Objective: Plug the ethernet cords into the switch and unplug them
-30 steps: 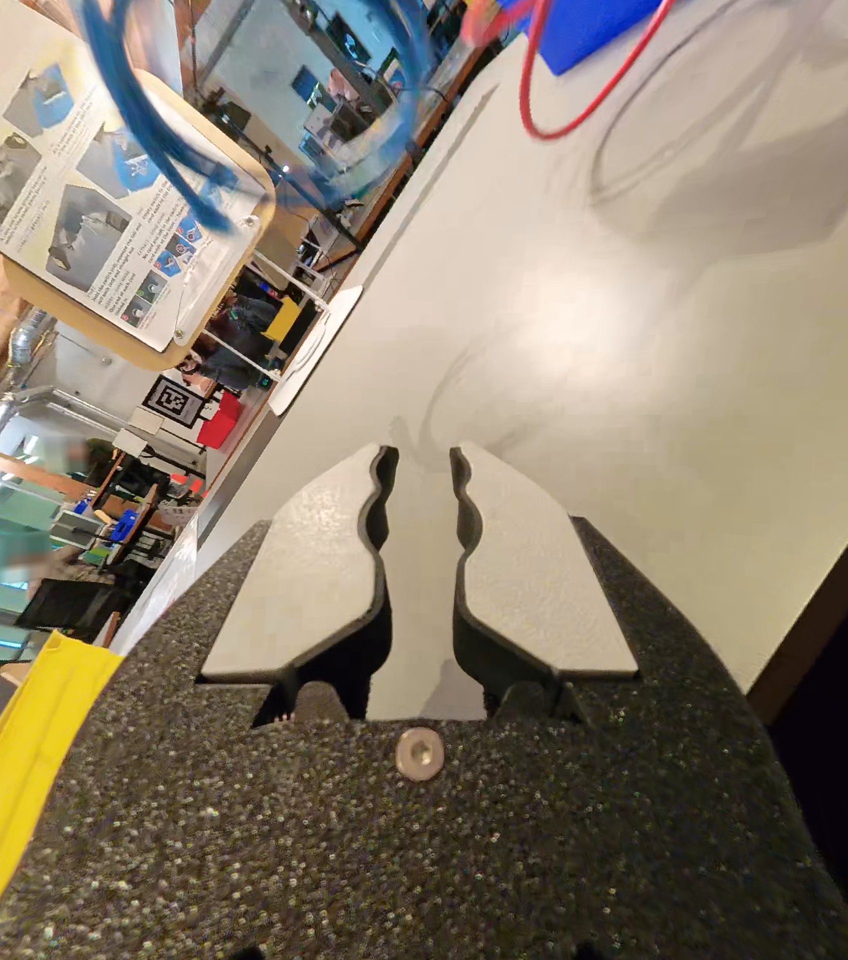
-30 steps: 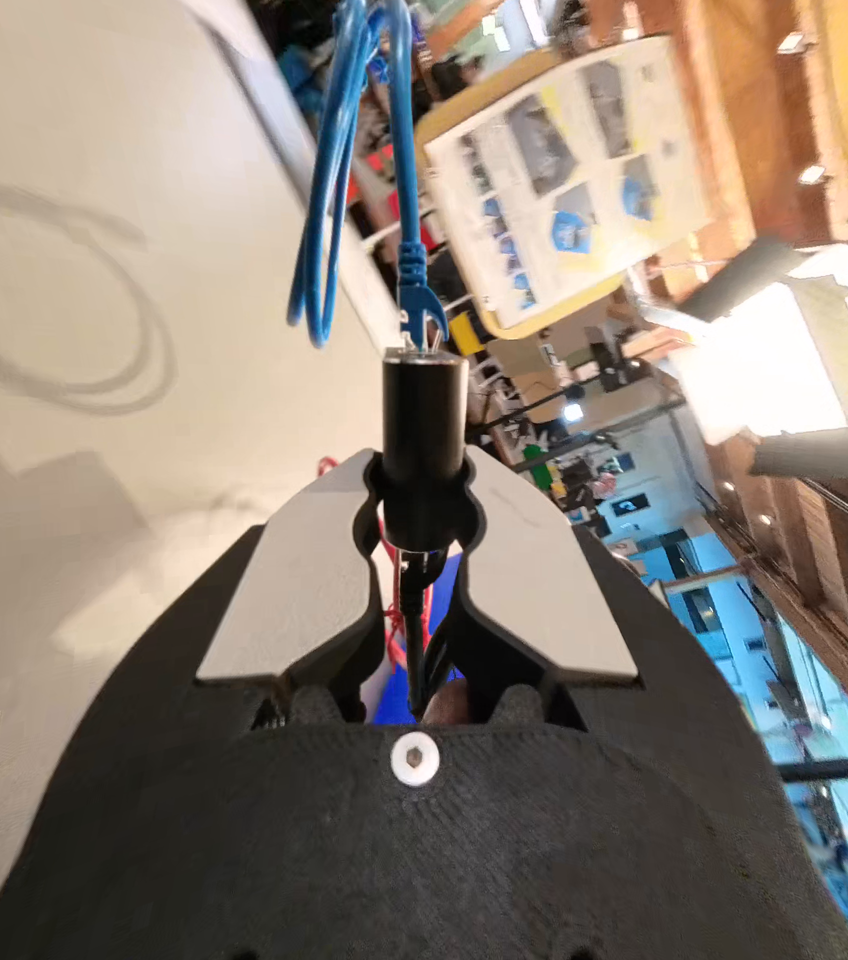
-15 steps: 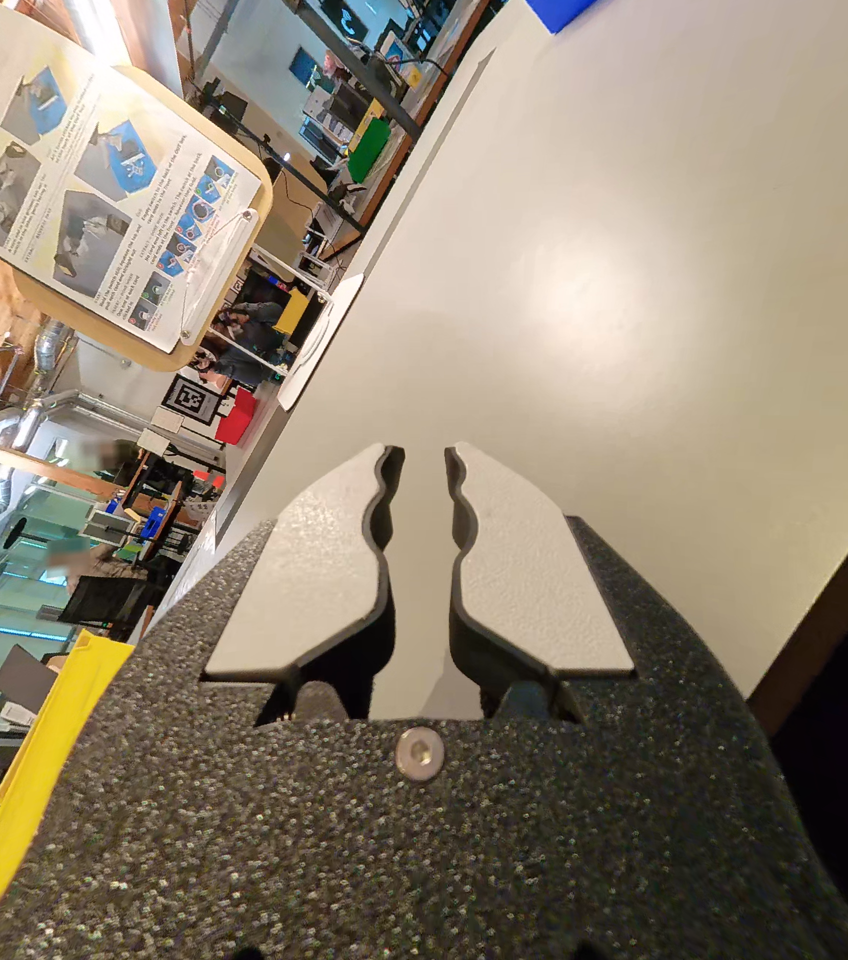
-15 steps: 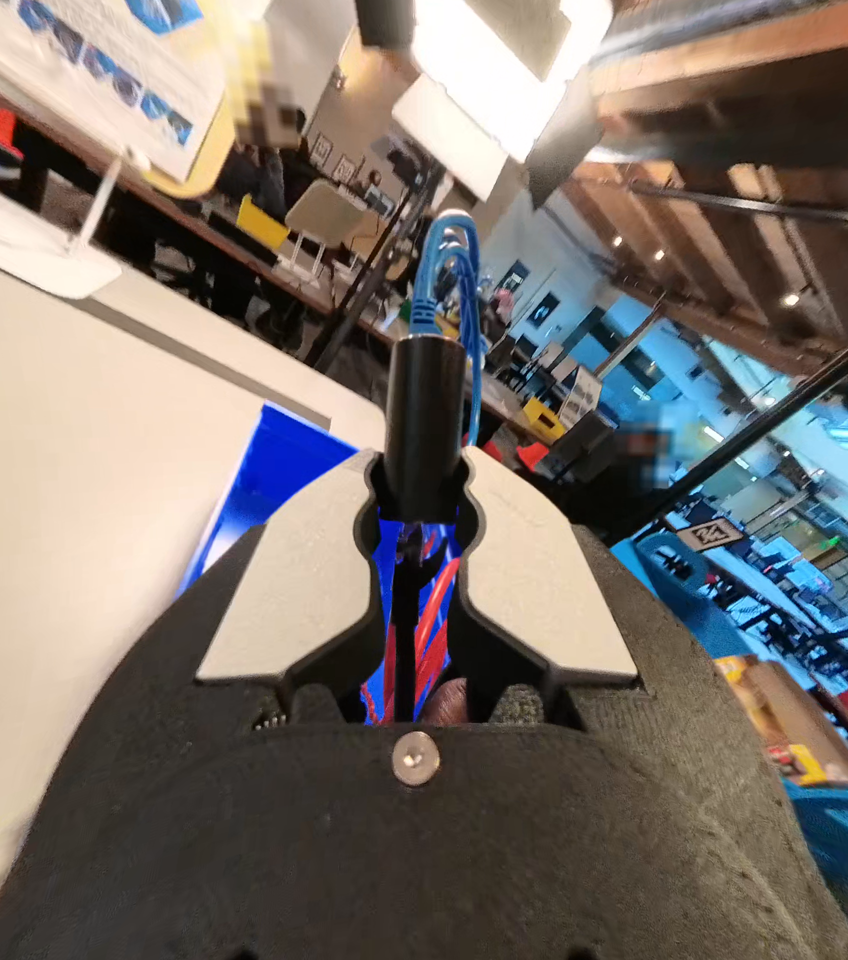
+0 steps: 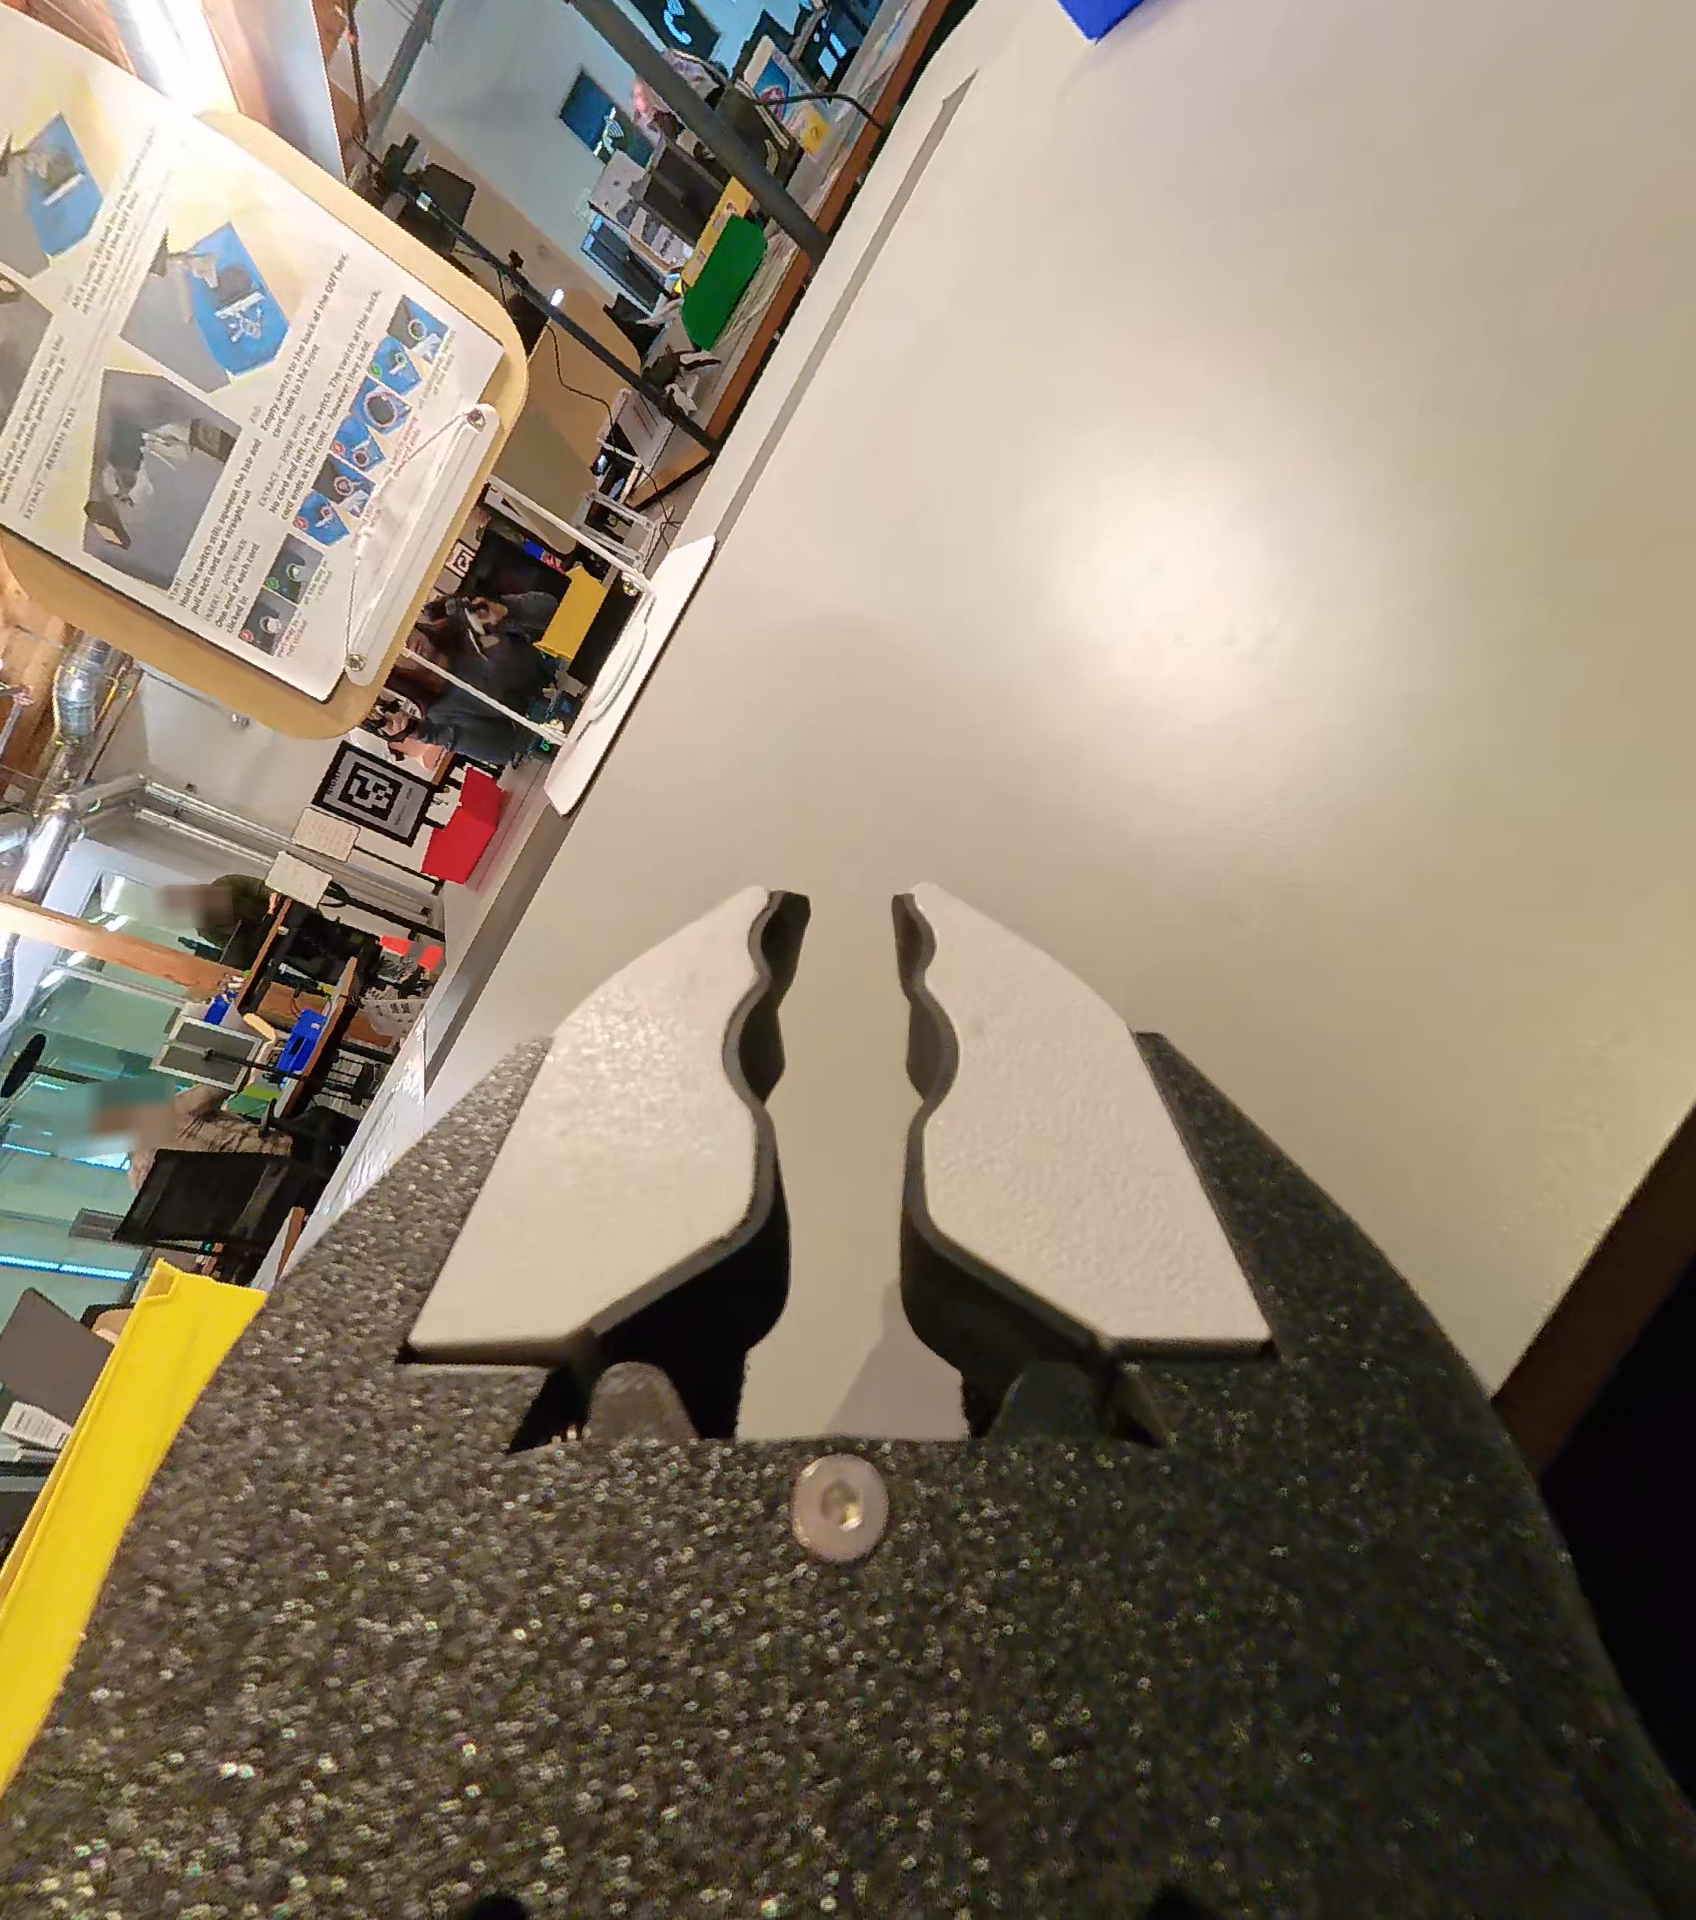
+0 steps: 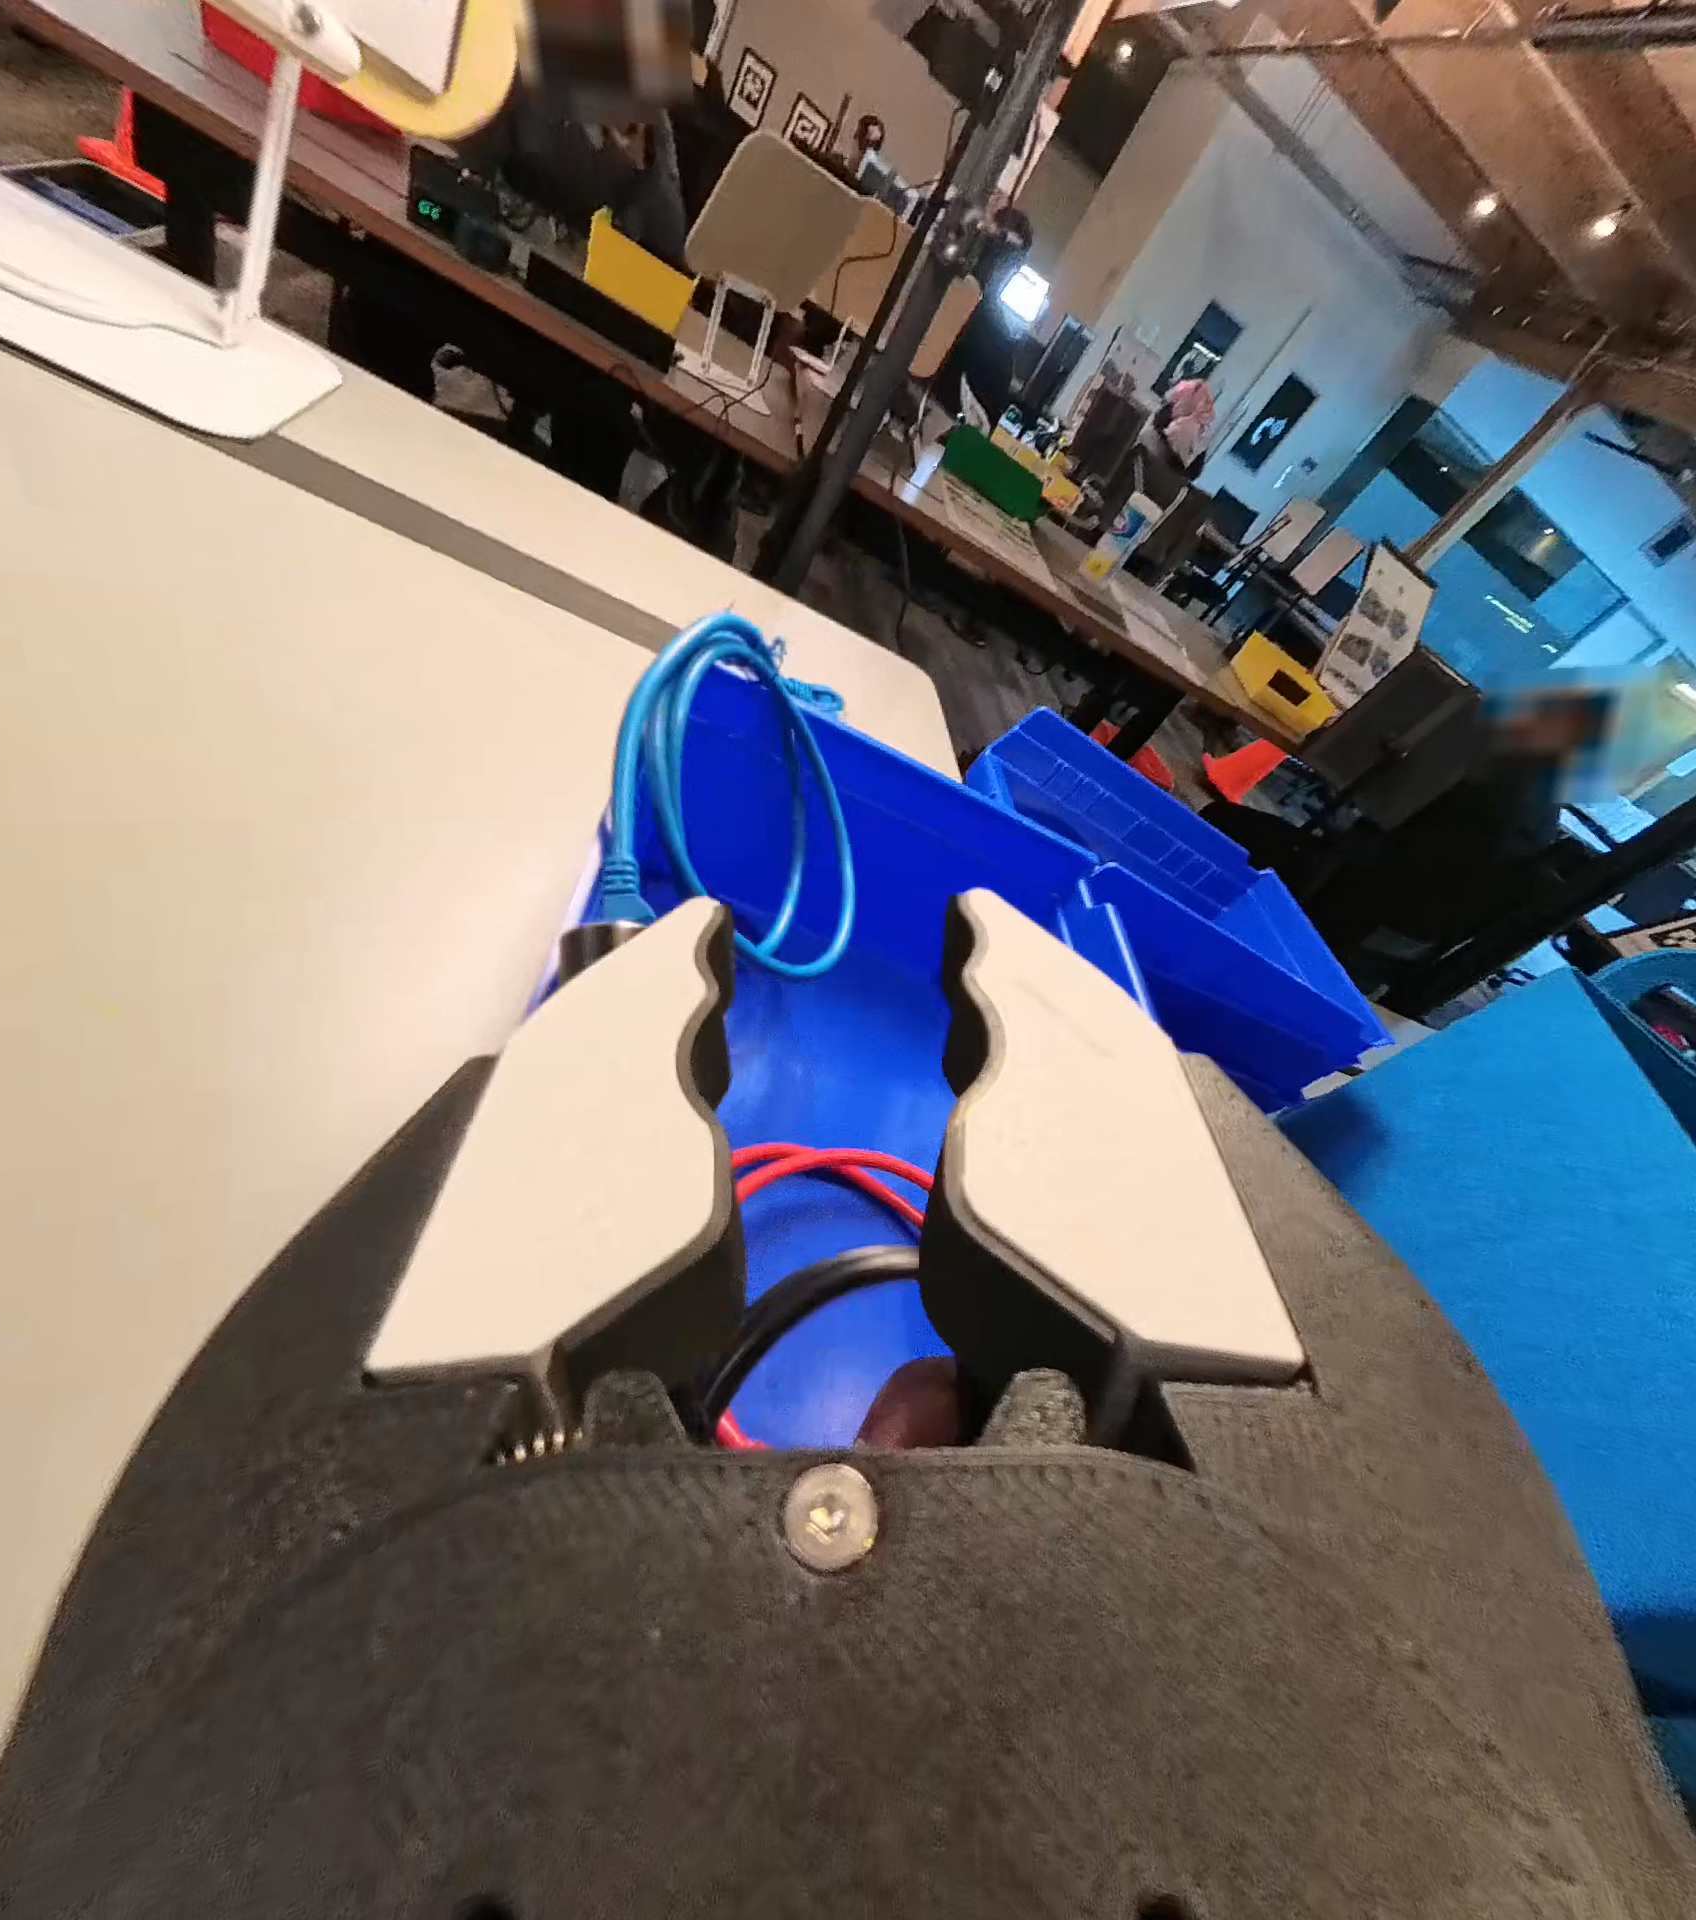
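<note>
Right hand-held gripper point(image 6: 831, 940): released, fingers spread wide with nothing between them, poised over a blue bin point(image 6: 937, 831) at the far right corner of the tabletop point(image 6: 200, 727). Tilted in view, pointing forward and down into the bin. Blue ethernet cord point(image 6: 782, 790) coiled in a loop inside the bin, draped against its far wall, one plug end hanging toward the left beside a dark cylindrical part point(image 6: 595, 943) (mostly hidden behind the left finger). Red cord point(image 6: 823, 1164) and black cable point(image 6: 823, 1278) lower in the bin, seen through the gap.

Left hand-held gripper point(image 5: 850, 906): slightly parted, a narrow gap between the fingers, grasping nothing, held low above bare tabletop point(image 5: 1291, 520), strongly rolled to one side. Corner of the blue bin point(image 5: 1114, 12) just visible at the far edge.
</note>
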Demonstrator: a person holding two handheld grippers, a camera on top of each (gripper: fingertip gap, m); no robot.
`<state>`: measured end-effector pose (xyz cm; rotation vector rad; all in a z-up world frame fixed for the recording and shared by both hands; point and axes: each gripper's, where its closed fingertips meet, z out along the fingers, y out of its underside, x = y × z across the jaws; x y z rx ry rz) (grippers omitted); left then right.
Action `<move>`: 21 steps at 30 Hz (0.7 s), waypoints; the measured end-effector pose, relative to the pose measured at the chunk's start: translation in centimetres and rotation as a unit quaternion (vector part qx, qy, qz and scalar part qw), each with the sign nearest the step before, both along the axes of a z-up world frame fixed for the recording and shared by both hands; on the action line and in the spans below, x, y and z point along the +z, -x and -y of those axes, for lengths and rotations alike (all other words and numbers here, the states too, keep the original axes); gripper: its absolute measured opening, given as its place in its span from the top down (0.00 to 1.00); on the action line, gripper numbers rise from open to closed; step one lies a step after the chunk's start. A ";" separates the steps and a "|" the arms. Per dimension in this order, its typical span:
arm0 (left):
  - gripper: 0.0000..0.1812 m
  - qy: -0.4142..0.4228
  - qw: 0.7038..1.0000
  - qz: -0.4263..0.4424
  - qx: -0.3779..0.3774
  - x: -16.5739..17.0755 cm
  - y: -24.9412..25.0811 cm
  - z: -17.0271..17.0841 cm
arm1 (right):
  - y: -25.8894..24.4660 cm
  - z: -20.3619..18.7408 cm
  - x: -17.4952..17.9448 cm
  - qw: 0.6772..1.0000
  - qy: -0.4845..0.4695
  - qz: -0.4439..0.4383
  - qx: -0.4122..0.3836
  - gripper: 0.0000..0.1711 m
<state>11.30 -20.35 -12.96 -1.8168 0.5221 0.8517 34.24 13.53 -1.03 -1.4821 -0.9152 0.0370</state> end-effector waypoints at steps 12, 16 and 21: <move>0.87 -0.046 0.995 0.085 0.006 1.7 1.8 1.5 | -2.4 3.0 -1.2 0.999 0.010 -0.049 -0.001 0.79; 0.85 -0.079 0.989 0.128 0.015 2.9 3.6 2.6 | -2.4 3.3 -1.4 0.998 0.018 -0.064 0.013 0.78; 0.82 -0.169 0.965 0.194 0.057 7.9 8.9 5.5 | -1.6 5.1 -1.6 0.988 0.074 -0.116 0.073 0.73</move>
